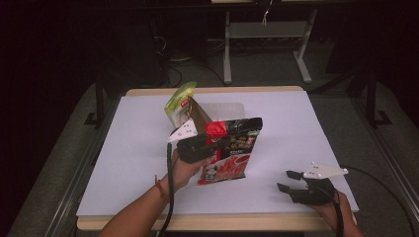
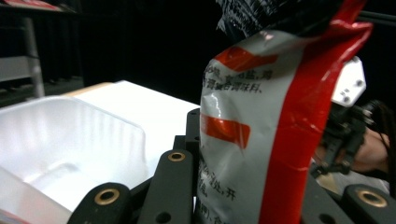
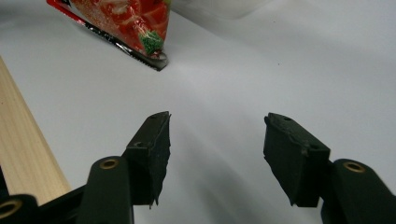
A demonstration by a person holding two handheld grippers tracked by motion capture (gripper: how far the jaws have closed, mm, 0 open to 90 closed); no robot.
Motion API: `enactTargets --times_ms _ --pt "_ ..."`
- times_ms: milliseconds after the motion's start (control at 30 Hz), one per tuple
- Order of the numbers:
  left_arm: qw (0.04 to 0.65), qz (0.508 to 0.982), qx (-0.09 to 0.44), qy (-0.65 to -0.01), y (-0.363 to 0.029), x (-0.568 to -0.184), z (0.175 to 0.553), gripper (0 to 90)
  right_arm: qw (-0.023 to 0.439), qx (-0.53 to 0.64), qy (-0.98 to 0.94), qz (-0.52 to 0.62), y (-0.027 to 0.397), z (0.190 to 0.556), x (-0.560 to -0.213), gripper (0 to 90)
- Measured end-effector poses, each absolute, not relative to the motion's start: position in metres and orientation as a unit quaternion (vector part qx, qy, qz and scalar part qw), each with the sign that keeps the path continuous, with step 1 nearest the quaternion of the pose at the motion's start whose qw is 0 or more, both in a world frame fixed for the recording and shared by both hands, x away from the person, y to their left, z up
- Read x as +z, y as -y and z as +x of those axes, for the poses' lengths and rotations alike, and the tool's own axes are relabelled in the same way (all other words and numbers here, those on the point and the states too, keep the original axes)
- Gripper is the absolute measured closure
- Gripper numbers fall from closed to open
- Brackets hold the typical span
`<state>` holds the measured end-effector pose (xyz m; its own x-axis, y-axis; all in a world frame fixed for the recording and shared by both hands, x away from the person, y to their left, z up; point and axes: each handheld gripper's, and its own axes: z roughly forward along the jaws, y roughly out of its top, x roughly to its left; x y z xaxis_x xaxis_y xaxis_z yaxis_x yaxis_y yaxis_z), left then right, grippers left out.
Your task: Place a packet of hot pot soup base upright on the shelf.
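While the left gripper [image 1: 210, 140] pinches the red snack bag [image 1: 232, 155] near its top, right gripper [image 1: 291, 186] idle and open-jawed, bag may slip or swing past the clear tray [image 2: 70, 140].

The table [image 1: 296, 128] is covered by a sheet, with a wooden edge left bare along the near and far sides. Near the middle, a pouch [image 1: 232, 153] is held upright in the left gripper [image 1: 200, 145], its lower edge just at the sheet. Behind the pouch a tray [image 1: 225, 109] is set, and at the tray's left 1 more packet [image 1: 180, 101] is stood (whether inside the tray or beside it cannot be told). The right gripper [image 1: 289, 180] is placed near the front right edge, well apart from the pouch, with nothing between its 2 jaws.
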<state>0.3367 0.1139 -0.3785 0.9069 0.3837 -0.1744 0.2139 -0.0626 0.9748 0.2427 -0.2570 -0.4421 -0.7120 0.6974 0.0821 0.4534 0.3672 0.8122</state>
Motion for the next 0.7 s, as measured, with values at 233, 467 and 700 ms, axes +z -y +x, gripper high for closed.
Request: enactTargets --times_ms 233,467,700 --pt "0.661 0.713 0.097 -0.212 -0.118 -0.365 0.342 81.1 0.14 0.435 -0.816 0.355 0.259 0.239 -0.444 40.2" --pt "0.671 0.7 0.121 -0.215 -0.119 -0.348 0.349 81.2 0.143 0.435 -0.812 0.363 0.262 0.237 -0.445 39.7" --pt "0.676 0.684 0.158 -0.224 -0.12 -0.326 0.36 81.2 0.141 0.432 -0.815 0.36 0.26 0.237 -0.446 39.7"
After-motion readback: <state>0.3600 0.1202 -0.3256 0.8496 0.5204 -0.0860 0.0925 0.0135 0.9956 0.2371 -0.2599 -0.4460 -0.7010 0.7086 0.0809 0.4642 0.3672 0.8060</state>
